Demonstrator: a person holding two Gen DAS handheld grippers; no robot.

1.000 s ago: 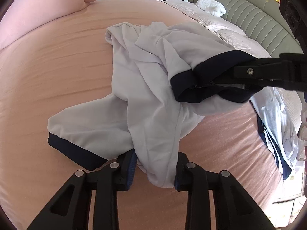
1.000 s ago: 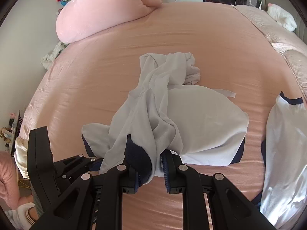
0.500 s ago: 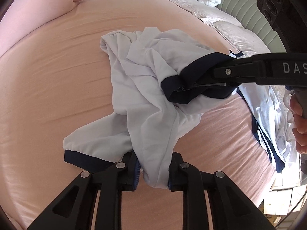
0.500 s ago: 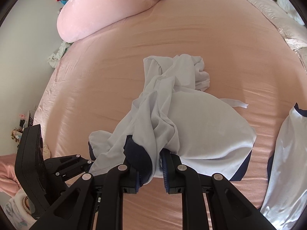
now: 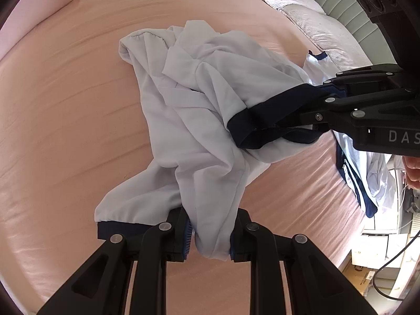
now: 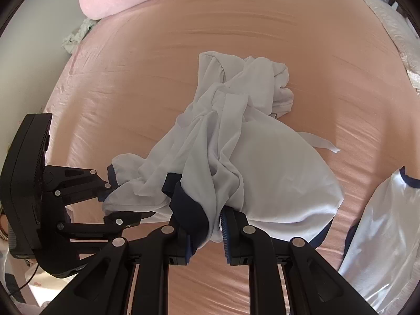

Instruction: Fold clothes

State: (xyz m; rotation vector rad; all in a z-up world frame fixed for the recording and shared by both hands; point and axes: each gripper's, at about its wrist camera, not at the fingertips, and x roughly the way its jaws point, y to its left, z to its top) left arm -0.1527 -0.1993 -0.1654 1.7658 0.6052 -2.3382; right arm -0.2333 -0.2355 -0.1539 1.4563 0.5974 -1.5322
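A crumpled white garment (image 5: 199, 120) with navy cuffs lies mid-frame on the pink bed (image 5: 65, 105); the left claw (image 5: 210, 239) at the bottom edge pinches a white fold; the right claw (image 5: 309, 105), entering from the right, clamps a navy cuff; another white garment (image 5: 367, 181) lies at lower right.

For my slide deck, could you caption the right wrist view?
Both grippers, right and left, clamp a crumpled white garment on a pink bed.

Only readable bit is "DAS" in pale capitals — cut off by the frame edge — on the black body of the right gripper (image 5: 319, 102), nothing else legible.
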